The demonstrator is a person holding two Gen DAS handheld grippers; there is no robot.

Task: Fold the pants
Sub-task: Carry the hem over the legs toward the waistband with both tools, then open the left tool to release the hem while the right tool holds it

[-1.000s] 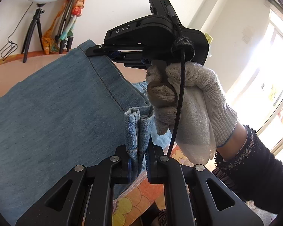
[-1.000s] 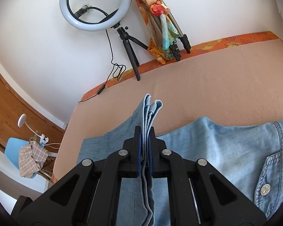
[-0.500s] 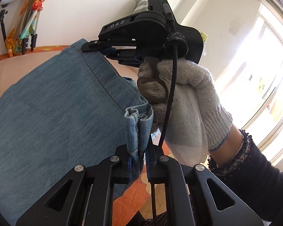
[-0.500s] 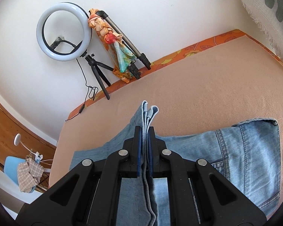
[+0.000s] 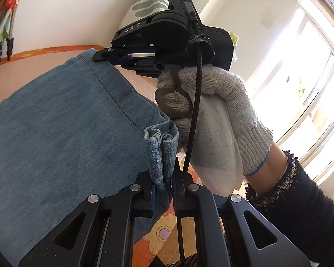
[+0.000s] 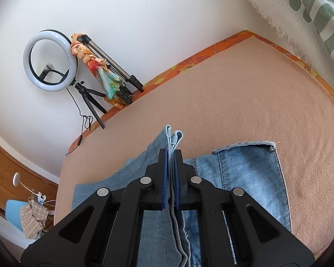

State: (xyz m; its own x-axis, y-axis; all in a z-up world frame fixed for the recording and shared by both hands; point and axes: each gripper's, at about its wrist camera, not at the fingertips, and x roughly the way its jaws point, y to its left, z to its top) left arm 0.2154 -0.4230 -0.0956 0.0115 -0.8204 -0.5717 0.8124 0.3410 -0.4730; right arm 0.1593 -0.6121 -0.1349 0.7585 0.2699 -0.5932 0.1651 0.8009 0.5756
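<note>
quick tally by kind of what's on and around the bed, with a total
jeans: 1
grippers: 2, left gripper, right gripper
ring light: 1
tripod: 1
patterned pillow: 1
total: 6

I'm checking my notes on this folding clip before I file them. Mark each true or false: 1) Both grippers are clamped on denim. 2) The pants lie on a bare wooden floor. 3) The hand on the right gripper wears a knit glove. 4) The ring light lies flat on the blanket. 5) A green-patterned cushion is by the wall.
1) True: the left gripper and the right gripper each pinch a bunched edge of the pants.
2) False: they lie on a peach blanket.
3) True: a white knit glove covers that hand.
4) False: the ring light stands upright on a small tripod by the wall.
5) True: the cushion leans there.
</note>
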